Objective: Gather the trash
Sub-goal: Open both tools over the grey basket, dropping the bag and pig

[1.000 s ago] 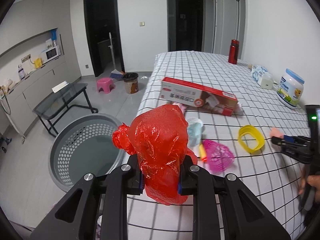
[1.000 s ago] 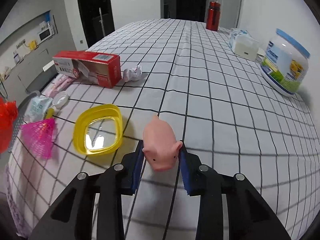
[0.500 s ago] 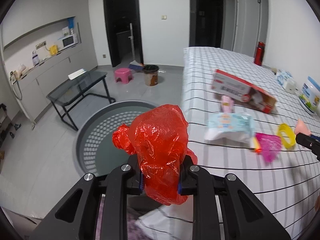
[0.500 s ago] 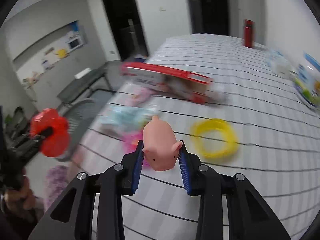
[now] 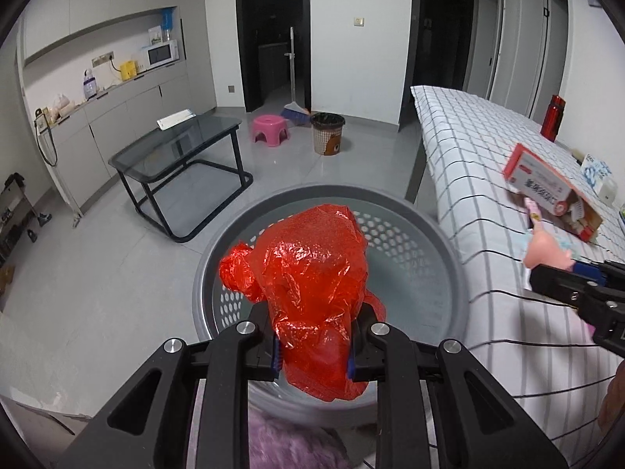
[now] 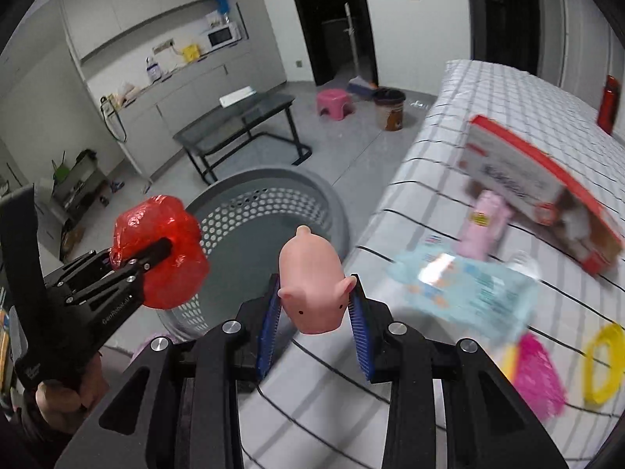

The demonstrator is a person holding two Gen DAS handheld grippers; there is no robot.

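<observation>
- The left gripper (image 5: 312, 355) is clamped on a crumpled red plastic bag (image 5: 308, 277); the bag is glossy, wrinkled, knotted into a lump at one side, and bulges well above the pads
- It hangs over the round grey perforated basket (image 5: 449, 258), which stands on the floor just beside the bed
- The right gripper (image 6: 314, 322) is clamped on a pink rubber pig (image 6: 310, 279); smooth, snout pointing toward the camera, held over the edge of the checked bedsheet (image 6: 429, 164)
- On the sheet lie a red-and-white carton (image 6: 539, 176), a pale blue wipes packet (image 6: 465, 289) and a yellow ring (image 6: 603, 367)
</observation>
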